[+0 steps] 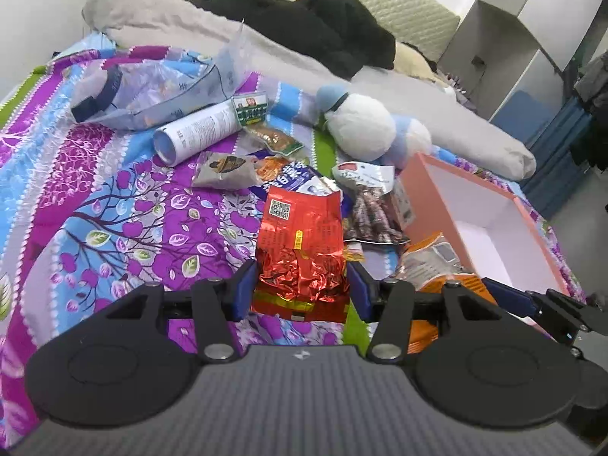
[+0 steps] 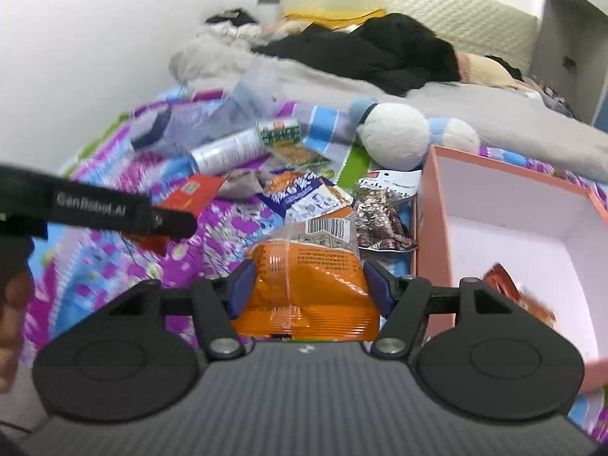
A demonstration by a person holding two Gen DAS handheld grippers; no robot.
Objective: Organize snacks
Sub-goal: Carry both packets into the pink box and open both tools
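Note:
My left gripper (image 1: pixel 302 285) is shut on a red foil packet (image 1: pixel 300 250), its blue pads pressing both sides. My right gripper (image 2: pixel 309 283) is shut on an orange snack bag (image 2: pixel 307 277) just left of a pink box (image 2: pixel 433 205) with a white inside. A red-orange packet (image 2: pixel 509 285) lies in the box. The right gripper and orange bag also show in the left wrist view (image 1: pixel 448 266). More snacks lie on the purple bedspread: a blue-orange packet (image 2: pixel 304 193), a bag of wrapped sausages (image 2: pixel 380 216), a white tube (image 1: pixel 197 133), a green box (image 1: pixel 250 108).
A blue and white plush toy (image 1: pixel 364 125) lies behind the snacks. A clear plastic bag (image 1: pixel 152 91) sits at the back left. A grey duvet and black clothes (image 1: pixel 304 19) cover the far bed. A cupboard (image 1: pixel 532 38) stands at the right.

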